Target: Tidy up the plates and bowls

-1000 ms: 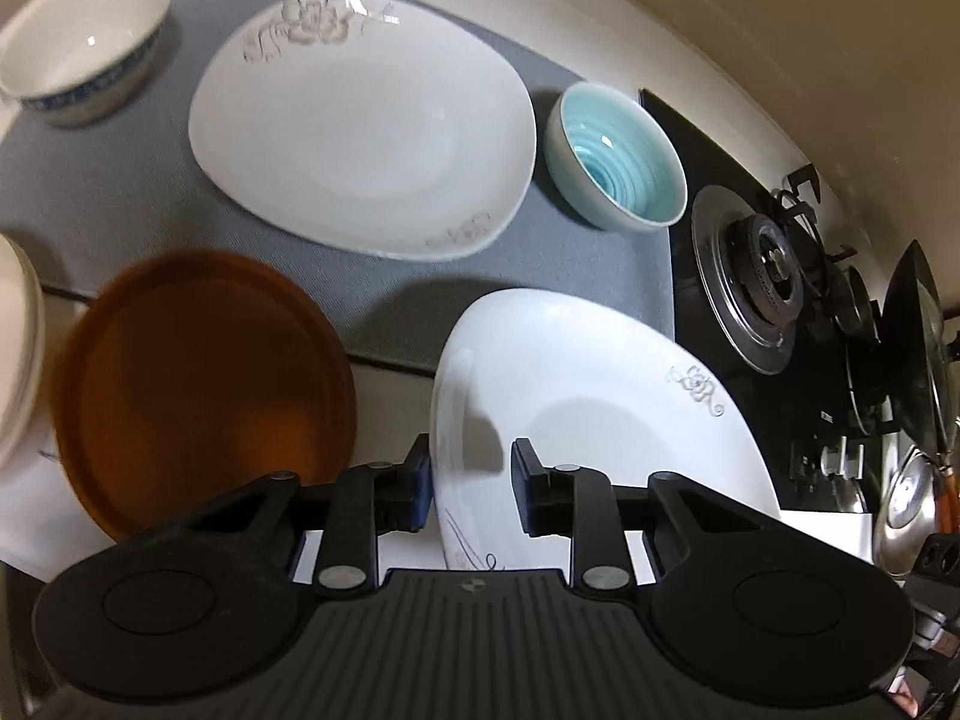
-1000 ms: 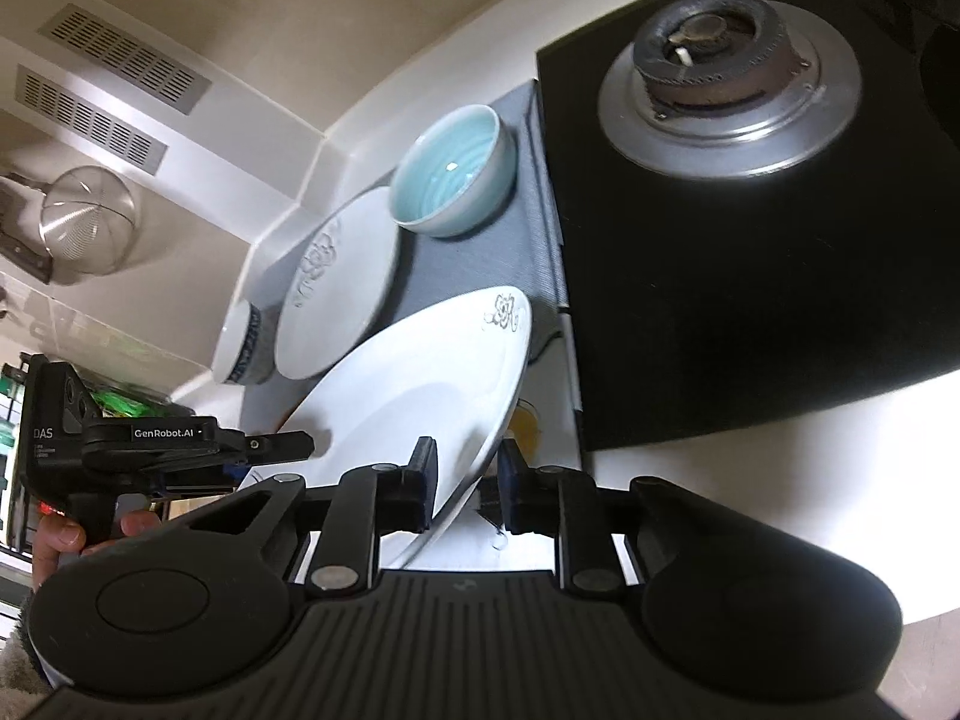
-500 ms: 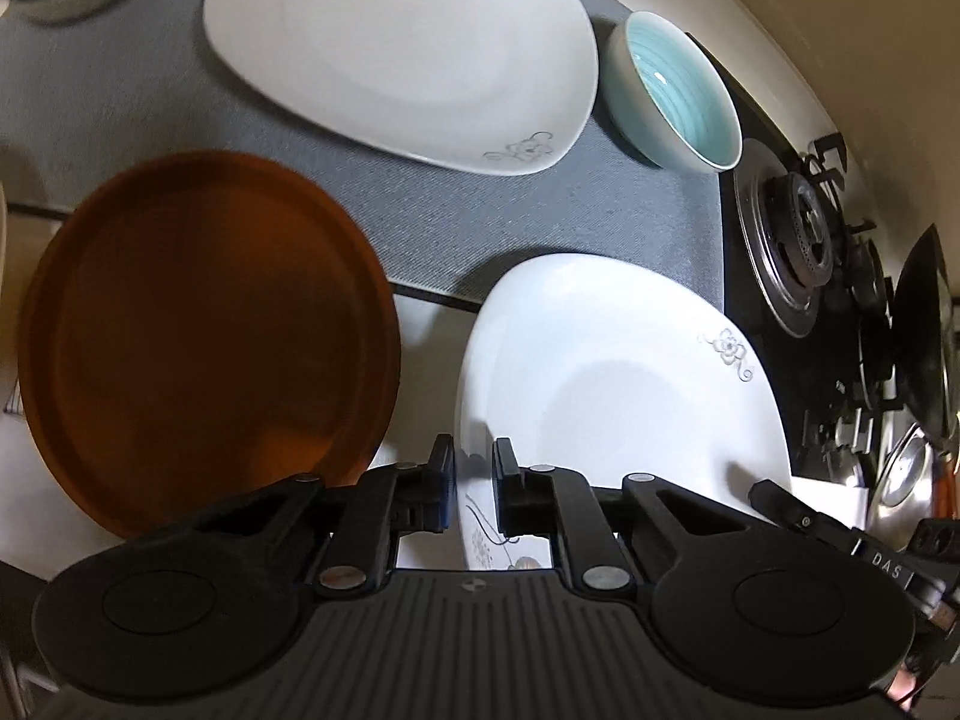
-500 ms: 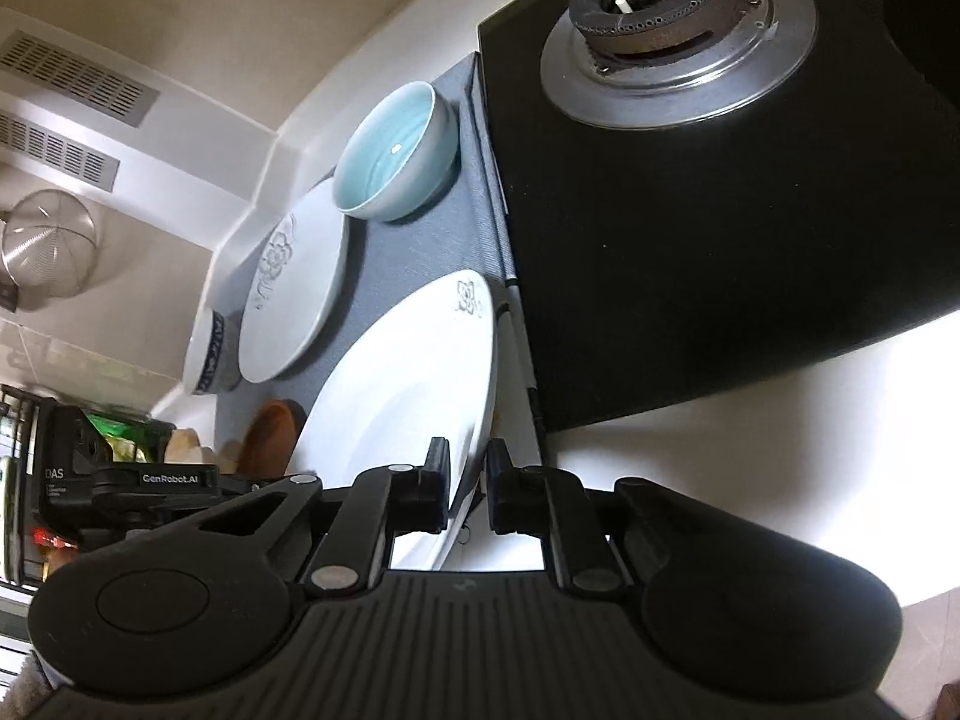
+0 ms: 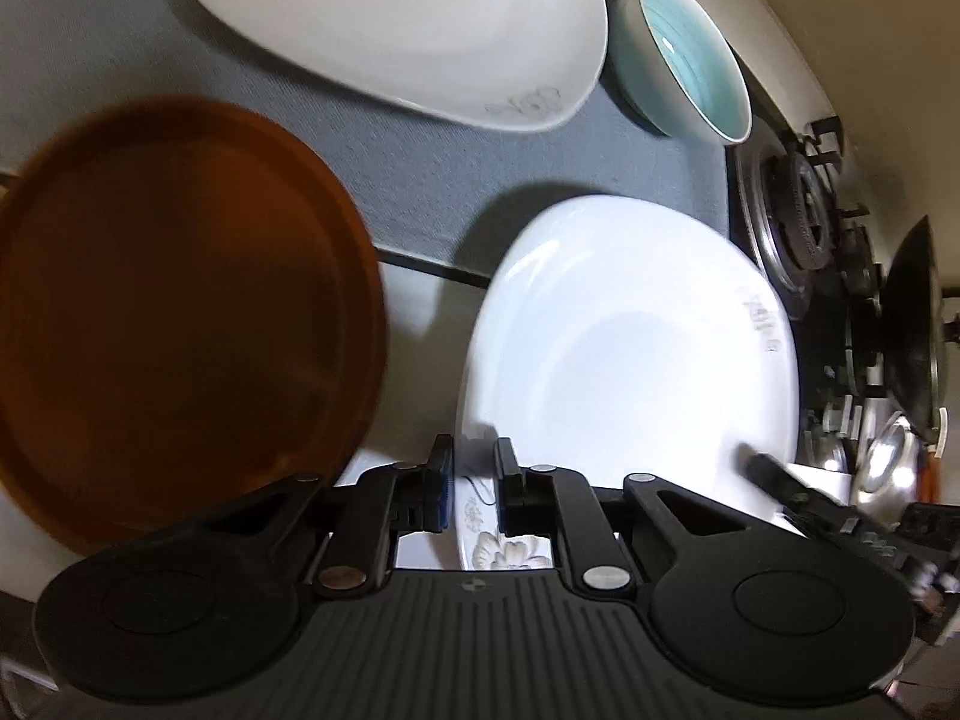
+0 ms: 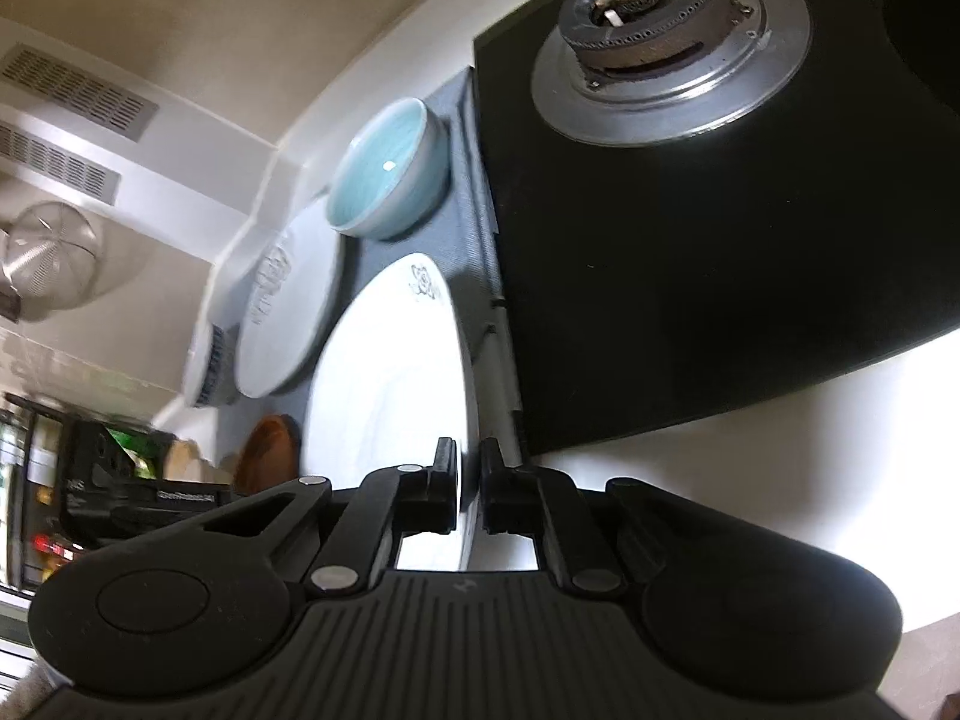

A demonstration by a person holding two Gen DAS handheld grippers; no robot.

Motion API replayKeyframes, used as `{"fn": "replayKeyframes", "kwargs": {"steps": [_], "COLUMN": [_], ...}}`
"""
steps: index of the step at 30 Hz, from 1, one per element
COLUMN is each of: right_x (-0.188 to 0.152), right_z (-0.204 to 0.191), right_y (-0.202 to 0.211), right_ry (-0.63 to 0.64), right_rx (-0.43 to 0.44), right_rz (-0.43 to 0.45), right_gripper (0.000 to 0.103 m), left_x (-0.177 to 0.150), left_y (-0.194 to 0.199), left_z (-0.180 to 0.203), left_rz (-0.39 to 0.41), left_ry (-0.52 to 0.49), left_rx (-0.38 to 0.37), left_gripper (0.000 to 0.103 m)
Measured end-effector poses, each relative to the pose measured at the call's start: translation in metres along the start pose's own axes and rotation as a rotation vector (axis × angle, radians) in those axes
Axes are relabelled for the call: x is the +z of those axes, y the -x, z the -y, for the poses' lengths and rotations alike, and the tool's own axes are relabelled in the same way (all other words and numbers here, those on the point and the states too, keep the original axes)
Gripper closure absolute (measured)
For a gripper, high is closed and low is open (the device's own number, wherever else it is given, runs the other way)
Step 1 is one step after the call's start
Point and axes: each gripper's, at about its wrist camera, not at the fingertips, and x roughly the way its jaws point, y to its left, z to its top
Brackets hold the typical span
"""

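A white plate with a grey flower print (image 5: 630,348) is held off the counter, tilted. My left gripper (image 5: 471,489) is shut on its near rim. My right gripper (image 6: 467,483) is shut on its other edge, where the plate (image 6: 390,384) shows nearly edge-on. A second white plate (image 5: 390,24) lies on the grey mat (image 5: 420,162) behind it, also in the right wrist view (image 6: 282,312). A pale blue bowl (image 5: 690,54) stands at the mat's right end, next to the stove (image 6: 384,174). A brown plate (image 5: 174,312) lies to the left.
A black gas hob (image 6: 720,240) with a burner (image 6: 648,6) borders the mat on the right. A dark pan (image 5: 912,324) and a metal lid (image 5: 888,462) sit on the hob's far side. A white bowl with a blue band (image 6: 207,372) stands beyond the second plate.
Both grippers have closed on the flower-print plate's rim. The plate has tilted up and both cameras have moved closer over the mat.
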Motion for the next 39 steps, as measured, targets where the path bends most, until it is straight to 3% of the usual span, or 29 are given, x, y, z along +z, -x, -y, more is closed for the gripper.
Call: {"fn": "replayKeyframes", "kwargs": {"steps": [2, 4, 7, 11, 13, 21, 34, 39], "right_x": [-0.001, -0.003, -0.001, -0.001, -0.003, -0.004, 0.024, 0.033], "right_z": [0.003, 0.004, 0.002, -0.016, -0.024, -0.016, -0.055, -0.077], "right_y": [-0.006, -0.010, -0.010, 0.003, 0.006, 0.005, -0.009, -0.032], "right_ry": [0.015, 0.045, 0.068, 0.137, 0.166, 0.089, 0.070, 0.098], "right_rx": [-0.033, -0.039, -0.048, -0.027, -0.042, 0.023, 0.144, 0.144], "right_rz": [-0.019, -0.023, -0.021, -0.019, -0.028, -0.041, -0.013, -0.029], "right_gripper": [0.095, 0.094, 0.094, 0.091, 0.091, 0.090, 0.090, 0.090], "left_x": [0.001, 0.004, 0.001, -0.004, -0.003, -0.001, 0.011, 0.025], "left_y": [-0.005, -0.006, -0.005, 0.011, 0.014, 0.021, 0.092, 0.109], "left_z": [0.002, 0.006, 0.015, 0.010, 0.007, -0.003, -0.017, -0.028], "left_rz": [-0.006, -0.005, 0.006, 0.053, 0.056, 0.044, 0.150, 0.192], "left_ry": [0.004, -0.008, -0.068, -0.029, -0.010, 0.058, 0.107, 0.110], "left_rx": [-0.013, -0.034, 0.030, -0.006, -0.026, -0.037, -0.061, -0.016], "left_gripper": [0.085, 0.074, 0.086, 0.088, 0.088, 0.090, 0.090, 0.090]}}
